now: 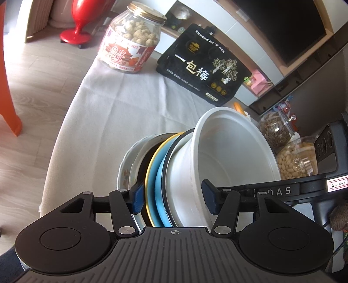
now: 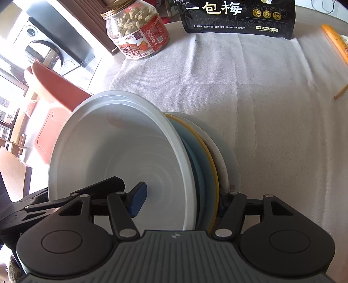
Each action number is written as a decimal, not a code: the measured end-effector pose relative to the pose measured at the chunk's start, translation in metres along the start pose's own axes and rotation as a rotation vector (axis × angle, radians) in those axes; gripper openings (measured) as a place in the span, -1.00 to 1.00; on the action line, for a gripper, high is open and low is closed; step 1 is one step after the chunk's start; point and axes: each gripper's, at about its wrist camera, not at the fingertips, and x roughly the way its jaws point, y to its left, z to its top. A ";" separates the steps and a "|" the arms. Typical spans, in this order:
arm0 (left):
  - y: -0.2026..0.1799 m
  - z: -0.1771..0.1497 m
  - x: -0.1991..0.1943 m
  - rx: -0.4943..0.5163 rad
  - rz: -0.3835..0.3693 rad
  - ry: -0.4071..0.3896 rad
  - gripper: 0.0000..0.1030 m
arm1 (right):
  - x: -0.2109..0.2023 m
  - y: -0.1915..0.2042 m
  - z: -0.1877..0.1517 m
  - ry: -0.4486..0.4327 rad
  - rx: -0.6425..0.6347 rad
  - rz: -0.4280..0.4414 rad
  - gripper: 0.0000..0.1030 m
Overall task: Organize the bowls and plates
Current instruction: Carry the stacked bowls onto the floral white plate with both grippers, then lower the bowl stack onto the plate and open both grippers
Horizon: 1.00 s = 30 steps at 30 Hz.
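Observation:
A stack of dishes stands on its edge above the grey cloth. It has a deep white bowl, a dark dish behind it, and a blue plate with a yellow rim. My left gripper is shut on it, one pad inside the bowl and the other against the yellow rim. From the other side my right gripper clamps the same span. White plates stand just outside both grips. Each view shows the other gripper at its edge.
At the far end of the cloth stand a jar of coated peanuts and a black snack bag. Two more jars sit to the right. An orange chair is beside the table.

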 end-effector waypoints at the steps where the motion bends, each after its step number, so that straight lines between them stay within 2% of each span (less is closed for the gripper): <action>1: 0.001 0.000 0.000 -0.005 -0.004 0.001 0.13 | -0.001 0.001 -0.001 0.002 -0.004 -0.006 0.20; 18: 0.000 0.002 0.001 -0.032 -0.001 0.003 0.13 | -0.027 0.004 -0.012 -0.046 -0.055 -0.044 0.08; 21: -0.001 0.003 -0.004 -0.024 -0.010 -0.025 0.13 | -0.040 0.008 -0.014 -0.113 -0.100 -0.105 0.10; 25: -0.002 0.006 -0.008 -0.029 0.000 -0.047 0.13 | -0.055 0.011 -0.012 -0.162 -0.126 -0.060 0.10; 28: 0.001 0.007 -0.016 -0.043 -0.014 -0.077 0.13 | -0.053 0.016 -0.015 -0.191 -0.159 -0.101 0.10; 30: 0.001 0.009 -0.029 -0.044 -0.057 -0.122 0.00 | -0.050 0.021 -0.019 -0.227 -0.207 -0.147 0.10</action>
